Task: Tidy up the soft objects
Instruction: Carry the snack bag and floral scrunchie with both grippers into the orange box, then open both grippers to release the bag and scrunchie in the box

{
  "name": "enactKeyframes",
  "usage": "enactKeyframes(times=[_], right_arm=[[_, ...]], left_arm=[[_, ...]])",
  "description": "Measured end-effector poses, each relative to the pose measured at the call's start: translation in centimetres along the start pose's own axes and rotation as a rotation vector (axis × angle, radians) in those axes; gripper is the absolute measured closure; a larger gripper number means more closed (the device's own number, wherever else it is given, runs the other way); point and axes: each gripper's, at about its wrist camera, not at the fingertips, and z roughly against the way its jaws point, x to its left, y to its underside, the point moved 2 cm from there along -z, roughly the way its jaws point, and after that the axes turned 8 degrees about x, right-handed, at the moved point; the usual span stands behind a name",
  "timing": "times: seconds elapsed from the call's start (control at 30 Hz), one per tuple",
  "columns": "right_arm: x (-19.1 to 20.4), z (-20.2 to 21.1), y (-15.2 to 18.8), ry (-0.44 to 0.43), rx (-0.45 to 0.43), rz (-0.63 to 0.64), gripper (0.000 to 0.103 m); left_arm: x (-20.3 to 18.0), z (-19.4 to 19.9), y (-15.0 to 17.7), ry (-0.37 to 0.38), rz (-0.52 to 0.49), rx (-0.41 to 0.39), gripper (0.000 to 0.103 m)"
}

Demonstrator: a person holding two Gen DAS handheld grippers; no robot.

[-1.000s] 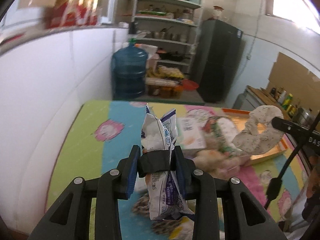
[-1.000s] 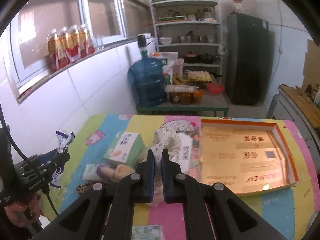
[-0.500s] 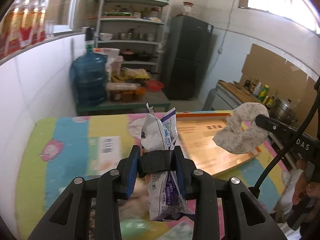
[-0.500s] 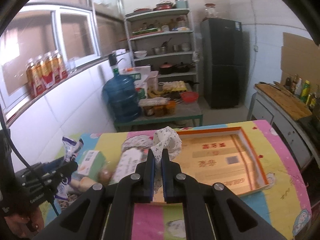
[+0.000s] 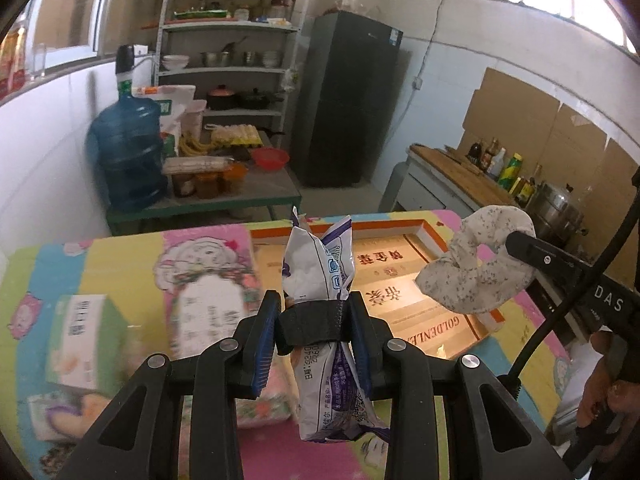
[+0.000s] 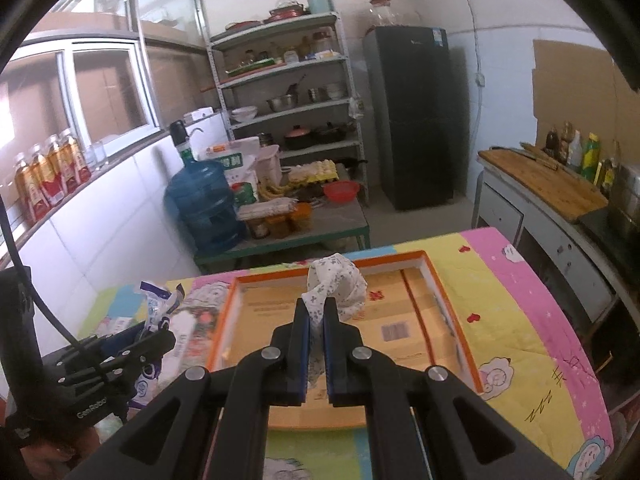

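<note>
**Both grippers carrying soft items over the tray**

While the near left of the bench [image 5: 120, 256] is smearing into blur, a green-and-white box [image 5: 80, 340] there is showing print too soft to read, and a floral packet [image 5: 264, 404] is lying half hidden behind the left gripper [image 5: 314, 334]. Its fingers [image 5: 264, 344] are clamping a white-and-purple snack bag [image 5: 320, 276] around the middle, upright; small Chinese print and a date line are running down the bag's lower half, mostly too small to make out. Beyond it, the orange-rimmed cardboard tray [image 5: 430, 236] is resting on the bench, its floor showing red Chinese characters and, upside down, "GOLDENLEA", cut off by the rim. Further right, the right gripper [image 6: 316, 316], lettered "DAS" on its body, is pinching a speckled white fabric ring [image 5: 476, 272] with its fingers [image 6: 304, 340] fully closed on the cloth, holding it above the tray. In the right wrist view, "GenRobot" is showing on the left gripper's body.
</note>
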Motion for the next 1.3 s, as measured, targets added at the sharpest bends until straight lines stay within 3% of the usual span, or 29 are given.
enactKeyframes(times=[0.47,0.93,1.03,1.1,1.17,1.2,1.27,1.3], right_arm=[[-6.2,-6.1,1.1,-0.062,0.072,-0.086,0.097],[-7.6,-9.7,3.8,-0.004,0.182,-0.065,0.096],[-7.8,-9.9,4.1,0.003,0.195,-0.070,0.096],[-7.9,-10.0,4.3,0.010,0.201,-0.076,0.096],[-8.1,-10.0,4.5,0.021,0.206,-0.088,0.084],[-8.2,-9.9,4.6,0.023,0.206,-0.098,0.079],[-8.5,-9.5,4.6,0.019,0.193,-0.116,0.055],[-8.5,-9.3,4.6,0.021,0.184,-0.120,0.052]], left_arm=[[-2.7,-8.6,-0.7,0.002,0.048,0.082,0.069],[-2.6,-14.1,1.0,0.018,0.089,0.196,0.068],[-2.6,-14.5,1.2,0.034,0.093,0.205,0.065],[-2.7,-14.7,1.2,0.041,0.086,0.202,0.057],[-3.1,-14.7,1.2,0.056,0.069,0.195,0.041],[-3.2,-14.7,1.2,0.061,0.064,0.195,0.039],[-3.6,-14.4,1.1,0.072,0.050,0.186,0.027],[-3.8,-14.1,1.1,0.068,0.043,0.176,0.027]])
